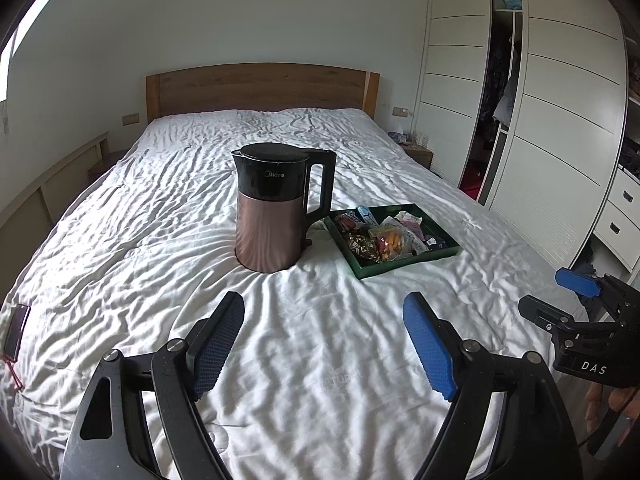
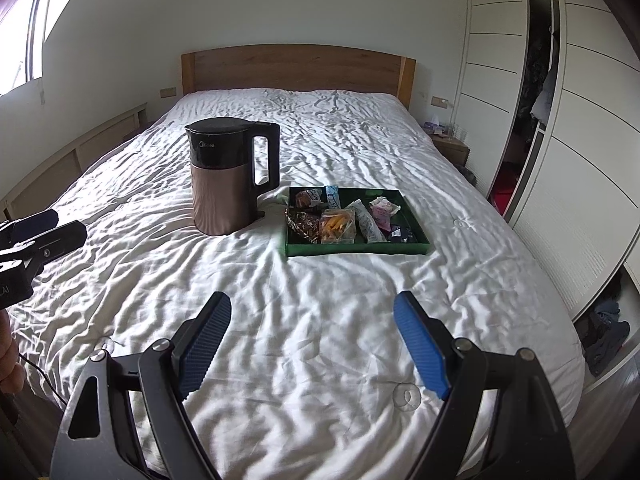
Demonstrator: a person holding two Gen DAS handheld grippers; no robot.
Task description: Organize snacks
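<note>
Green tray (image 2: 412, 246) — snacks (image 2: 338, 222) inside.

Ahead of me is the bed (image 2: 320, 320), spread with a rumpled white quilt, its wooden headboard (image 2: 296, 68) at the far end. Directly on the quilt, about midway up and a little left of centre, a kettle (image 2: 224, 184) stands upright, copper below and black above, handle turned right. Just right of it, slightly nearer to me, lies a shallow green tray (image 2: 356, 248) with wrapped snacks (image 2: 338, 224) heaped inside. Kettle and tray sit close, though I cannot tell whether they touch. At the bed's near left edge lies a dark phone (image 1: 16, 334).
</note>
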